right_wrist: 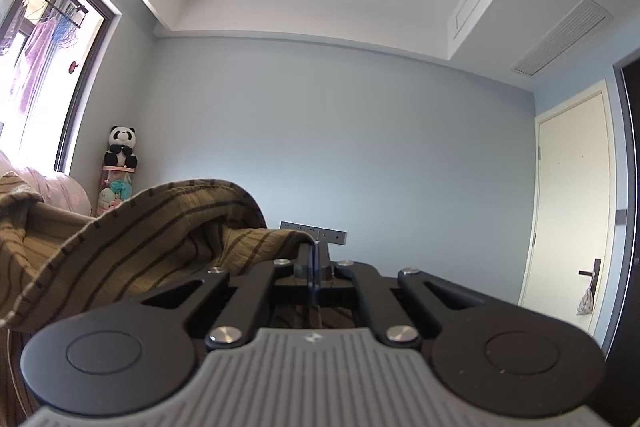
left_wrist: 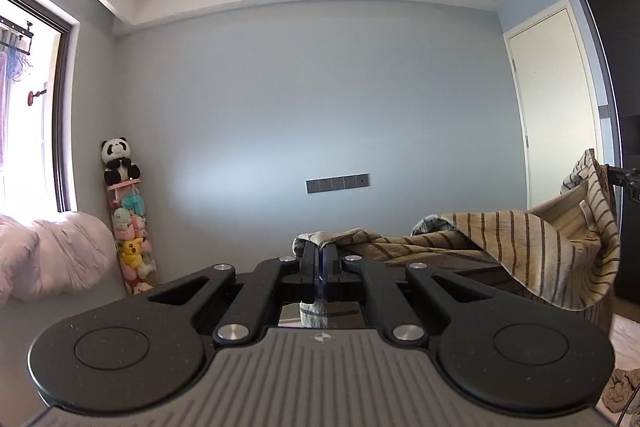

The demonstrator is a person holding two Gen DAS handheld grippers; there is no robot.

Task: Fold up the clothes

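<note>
A tan garment with dark stripes point(left_wrist: 520, 247) hangs in the air between both grippers. In the left wrist view my left gripper point(left_wrist: 320, 259) is shut on one edge of it, where the cloth bunches over the fingertips and a bit hangs beneath the jaws. The cloth stretches away to the right and rises at the far right edge. In the right wrist view my right gripper point(right_wrist: 315, 259) is shut on another edge of the striped garment point(right_wrist: 132, 239), which billows out to the left. Both grippers point about level at the blue-grey wall.
A pink duvet point(left_wrist: 48, 255) lies at the left below a window. A panda plush point(left_wrist: 118, 163) tops a hanging rack of soft toys in the corner. A white door point(right_wrist: 568, 207) stands at the right, with a socket strip point(left_wrist: 338, 183) on the wall.
</note>
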